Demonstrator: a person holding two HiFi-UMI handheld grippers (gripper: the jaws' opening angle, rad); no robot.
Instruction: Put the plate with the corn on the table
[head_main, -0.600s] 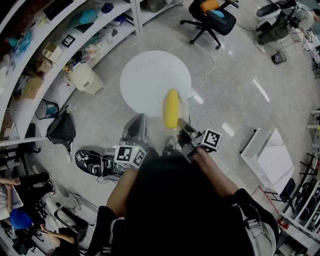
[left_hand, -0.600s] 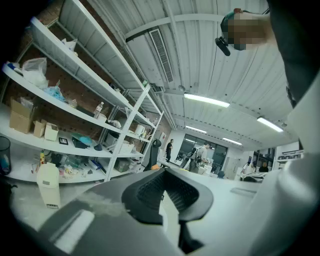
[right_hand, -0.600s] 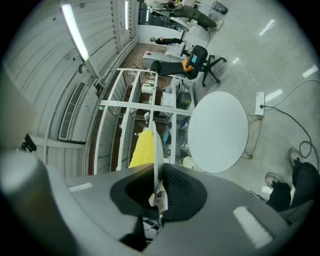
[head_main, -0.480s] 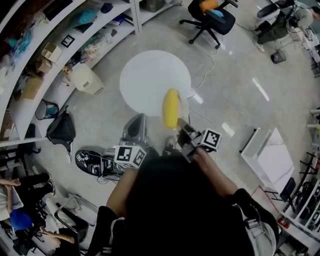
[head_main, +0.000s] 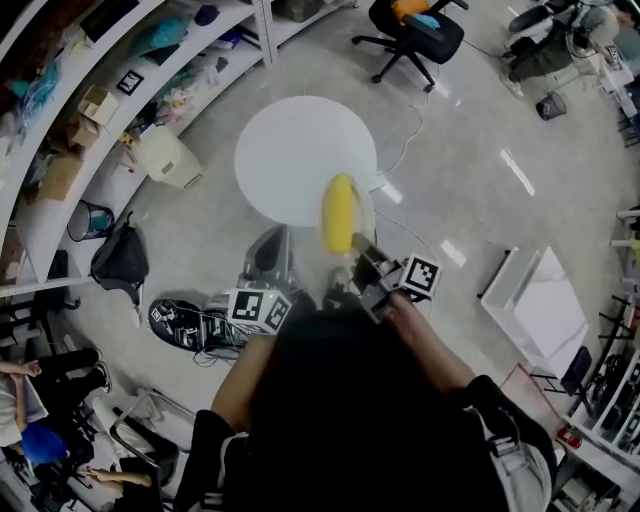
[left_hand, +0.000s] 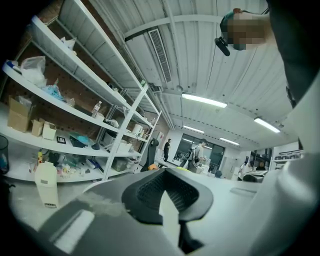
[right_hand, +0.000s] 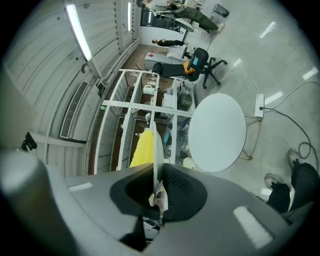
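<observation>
A yellow corn cob (head_main: 340, 213) lies on a pale plate (head_main: 366, 214) held in the air over the near edge of the round white table (head_main: 300, 150). My right gripper (head_main: 362, 258) is shut on the plate's near rim. In the right gripper view the plate (right_hand: 155, 145) runs edge-on between the pads, the corn (right_hand: 143, 149) to its left and the table (right_hand: 217, 131) beyond. My left gripper (head_main: 272, 250) hangs beside it on the left, apart from the plate. In the left gripper view its jaws (left_hand: 167, 192) stand together with nothing between them.
Curved shelves (head_main: 110, 90) with boxes run along the left, with a white canister (head_main: 170, 158) and a black bag (head_main: 120, 260) on the floor. An office chair (head_main: 412, 35) stands beyond the table. White boards (head_main: 540, 305) lie to the right, and a cable (head_main: 410, 150) trails from the table.
</observation>
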